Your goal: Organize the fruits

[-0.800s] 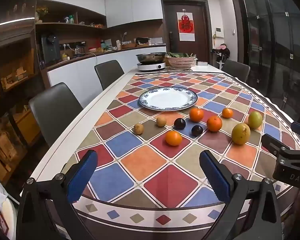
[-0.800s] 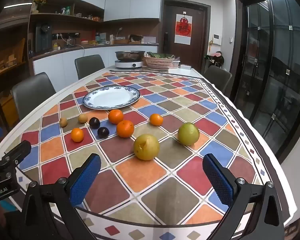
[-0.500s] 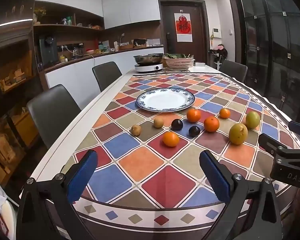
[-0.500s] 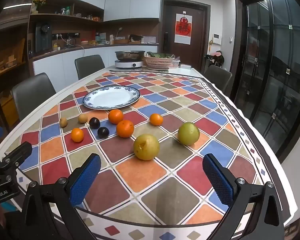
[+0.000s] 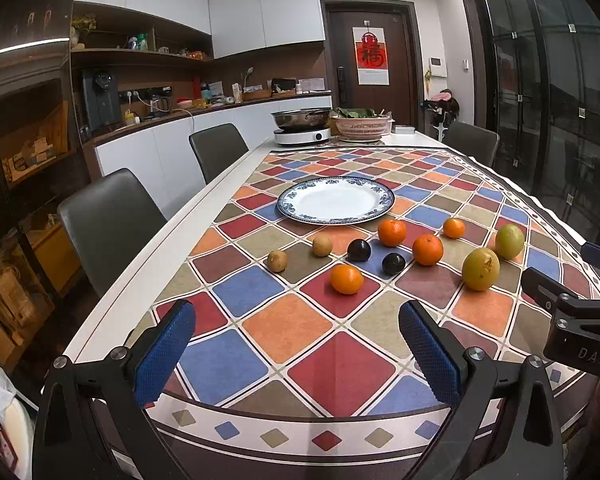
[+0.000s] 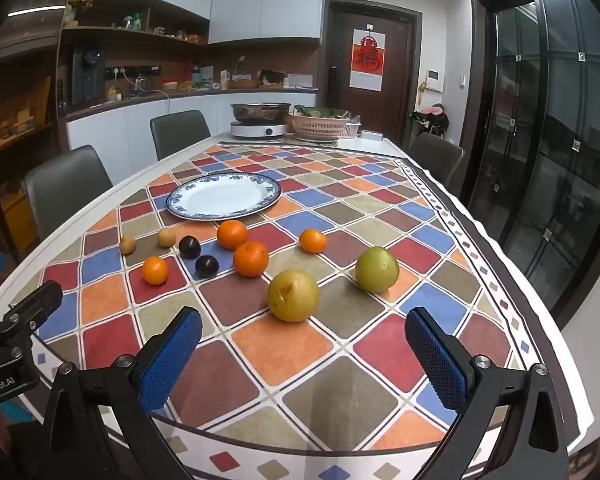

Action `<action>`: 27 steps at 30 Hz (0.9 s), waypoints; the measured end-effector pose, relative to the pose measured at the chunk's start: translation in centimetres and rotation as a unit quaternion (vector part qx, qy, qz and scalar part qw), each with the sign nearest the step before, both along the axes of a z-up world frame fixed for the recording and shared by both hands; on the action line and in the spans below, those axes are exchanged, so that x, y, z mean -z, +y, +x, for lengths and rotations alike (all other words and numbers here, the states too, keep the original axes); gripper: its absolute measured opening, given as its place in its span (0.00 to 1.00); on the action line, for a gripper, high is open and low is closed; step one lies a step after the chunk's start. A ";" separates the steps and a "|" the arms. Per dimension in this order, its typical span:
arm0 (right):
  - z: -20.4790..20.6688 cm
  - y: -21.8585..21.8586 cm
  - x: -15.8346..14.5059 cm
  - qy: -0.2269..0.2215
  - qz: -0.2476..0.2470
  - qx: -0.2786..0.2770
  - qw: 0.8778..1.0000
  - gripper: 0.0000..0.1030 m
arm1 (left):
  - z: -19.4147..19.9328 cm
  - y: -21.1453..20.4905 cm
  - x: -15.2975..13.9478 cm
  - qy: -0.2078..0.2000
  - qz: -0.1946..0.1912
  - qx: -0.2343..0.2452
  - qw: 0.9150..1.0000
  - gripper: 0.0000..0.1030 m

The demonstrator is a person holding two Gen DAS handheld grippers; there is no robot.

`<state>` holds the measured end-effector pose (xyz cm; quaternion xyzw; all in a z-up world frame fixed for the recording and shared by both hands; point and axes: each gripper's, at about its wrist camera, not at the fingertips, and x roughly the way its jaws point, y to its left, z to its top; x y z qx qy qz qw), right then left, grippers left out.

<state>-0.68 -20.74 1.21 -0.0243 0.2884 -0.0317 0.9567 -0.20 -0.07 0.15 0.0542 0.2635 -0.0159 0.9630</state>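
An empty blue-rimmed white plate (image 5: pixel 385 203) (image 6: pixel 272 196) sits mid-table. In front of it lie several oranges, one nearest my left gripper (image 5: pixel 346 279) (image 6: pixel 155 270), two dark plums (image 5: pixel 359 250) (image 6: pixel 189 247), two small brown kiwis (image 5: pixel 277 261) (image 6: pixel 127 244) and two yellow-green pears (image 5: pixel 480 269) (image 6: pixel 293 295). My left gripper (image 5: pixel 296 346) is open and empty over the table's near edge. My right gripper (image 6: pixel 303 354) is open and empty, just short of the nearer pear.
The table carries a checkered cloth (image 5: pixel 292 324). A pan on a cooker (image 5: pixel 302 128) and a pink basket (image 5: pixel 362 127) stand at the far end. Grey chairs (image 5: pixel 108 216) line the left side. The right gripper's body (image 5: pixel 576 328) shows in the left view.
The left gripper has drifted slightly, so the fruits sit a little higher and left in its view. The right gripper has barely moved. Both stay open.
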 end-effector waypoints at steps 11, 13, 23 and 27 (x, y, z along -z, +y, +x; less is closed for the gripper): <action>0.1 -0.1 0.0 0.002 0.000 0.001 1.000 0.99 | 0.0 -0.1 0.1 0.001 0.000 0.000 1.000 1.00; 0.1 -0.2 0.0 0.002 0.000 0.001 1.000 0.99 | 0.1 0.0 0.2 0.003 0.000 0.000 1.000 1.00; 0.1 -0.1 0.1 0.001 -0.001 0.000 1.000 0.99 | 0.2 0.0 0.3 0.004 0.000 0.000 1.000 1.00; 0.2 0.0 0.1 0.002 -0.001 0.000 1.000 0.99 | 0.1 0.0 0.5 0.005 0.001 0.000 1.000 1.00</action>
